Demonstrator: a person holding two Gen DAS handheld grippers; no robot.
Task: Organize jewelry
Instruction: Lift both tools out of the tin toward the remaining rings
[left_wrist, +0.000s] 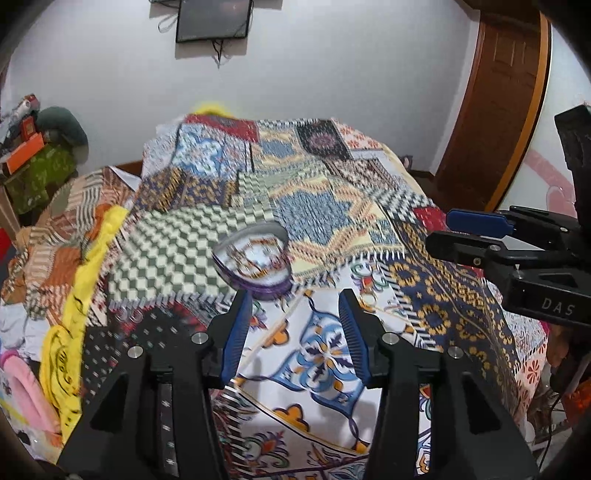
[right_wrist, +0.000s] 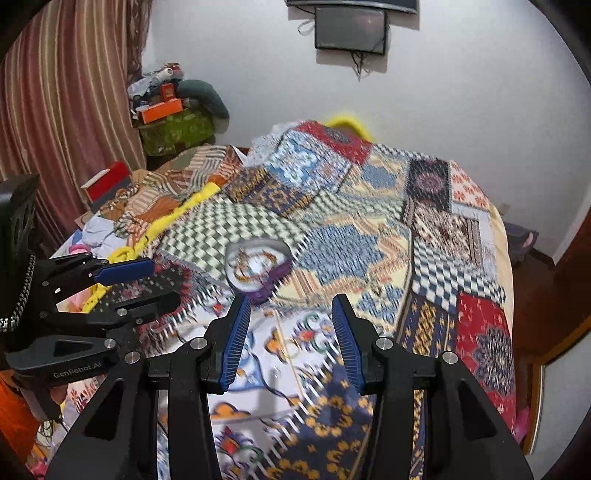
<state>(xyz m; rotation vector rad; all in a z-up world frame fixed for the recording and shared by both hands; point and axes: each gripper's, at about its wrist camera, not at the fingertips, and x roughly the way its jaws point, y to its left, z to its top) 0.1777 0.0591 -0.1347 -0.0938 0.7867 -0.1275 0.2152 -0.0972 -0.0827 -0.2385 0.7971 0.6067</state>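
Both empty and part open, left gripper (left_wrist: 293, 332) and right gripper (right_wrist: 290, 334) just short of the jewelry box (left_wrist: 253, 256), left marginally nearer.

Patchwork bedspread (left_wrist: 325, 206), yellow cloth (left_wrist: 74, 325) — wall-hung dark screen (left_wrist: 213, 18)

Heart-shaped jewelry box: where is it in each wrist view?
Left wrist: the heart-shaped jewelry box lies left of centre, just beyond the left gripper, on the patchwork bedspread.
Right wrist: the box lies left of centre, beyond the right gripper.
Shared landmark: wall screen.
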